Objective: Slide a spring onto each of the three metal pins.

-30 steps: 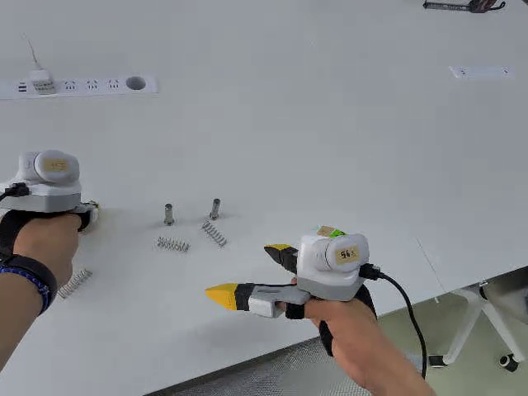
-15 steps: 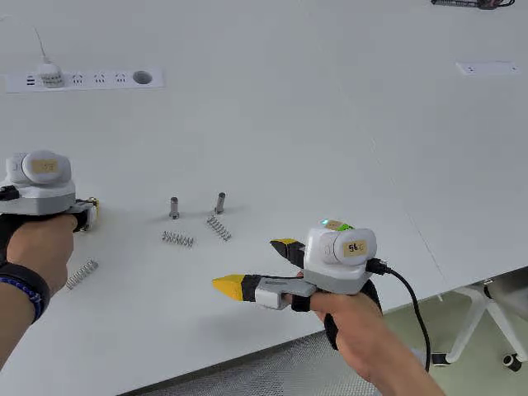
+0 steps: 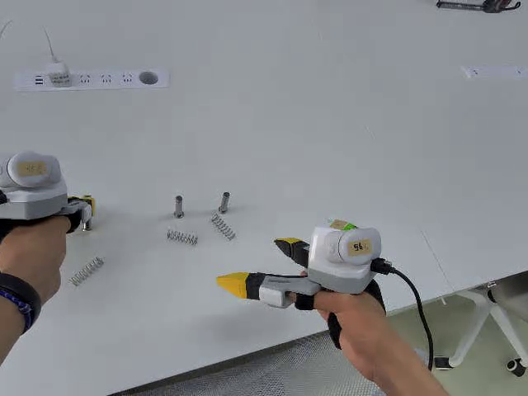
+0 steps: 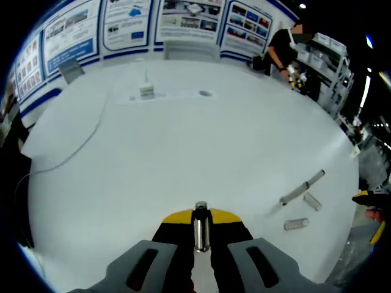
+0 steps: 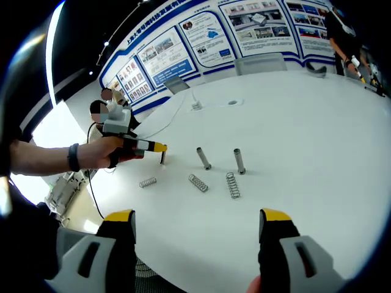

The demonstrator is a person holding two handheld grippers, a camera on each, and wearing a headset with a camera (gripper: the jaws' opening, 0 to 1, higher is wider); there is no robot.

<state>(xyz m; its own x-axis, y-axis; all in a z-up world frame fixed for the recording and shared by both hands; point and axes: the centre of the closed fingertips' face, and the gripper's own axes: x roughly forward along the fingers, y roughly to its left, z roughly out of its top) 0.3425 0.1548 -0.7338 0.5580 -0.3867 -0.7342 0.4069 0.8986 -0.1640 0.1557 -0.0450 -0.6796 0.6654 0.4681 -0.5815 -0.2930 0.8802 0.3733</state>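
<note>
My left gripper [image 3: 82, 210] [image 4: 199, 221] is shut on a short metal pin [image 4: 198, 231] [image 5: 162, 157], held upright just over the white table at the left. To its right two more metal pins [image 3: 178, 206] [image 3: 224, 202] stand upright. Two springs [image 3: 182, 238] [image 3: 223, 227] lie just in front of them, and a third spring [image 3: 87, 271] lies nearer the left gripper. In the right gripper view the standing pins [image 5: 203, 157] [image 5: 239, 161] and the springs [image 5: 197, 182] [image 5: 232, 184] [image 5: 147, 182] lie ahead. My right gripper [image 3: 260, 264] [image 5: 198, 217] hovers open and empty near the table's front edge.
A white power strip [image 3: 91, 79] with a plug lies at the back left, and another flat white strip [image 3: 493, 72] at the back right. The table's front edge [image 3: 247, 355] runs close under my right hand. A person [image 4: 284, 46] works at the far end.
The head view has shifted a little. My left gripper has drifted slightly left with the pin still in it. My right gripper stays open in about the same place.
</note>
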